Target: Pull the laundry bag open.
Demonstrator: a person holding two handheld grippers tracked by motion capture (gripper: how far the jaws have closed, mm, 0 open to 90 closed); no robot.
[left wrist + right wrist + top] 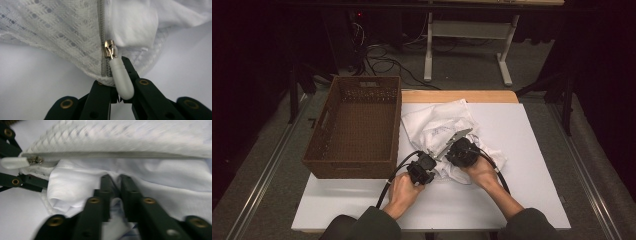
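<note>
A white garment (437,125) lies crumpled on the white table (532,150), with both grippers at its near edge. In the left gripper view, a grey zipper runs down a mesh panel (62,32) to a metal slider (110,48). Its white pull tab (121,80) sits between the jaws of my left gripper (120,92), which is shut on it. My right gripper (115,182) is shut on a fold of the smooth white fabric (82,182) just below the zipper (120,155). From above, the left gripper (428,156) and right gripper (446,152) nearly touch.
A brown woven basket (357,157) stands on the left part of the table, right beside the garment. A wooden strip (462,96) edges the table's far side. A white frame's legs (428,50) and cables stand on the floor beyond.
</note>
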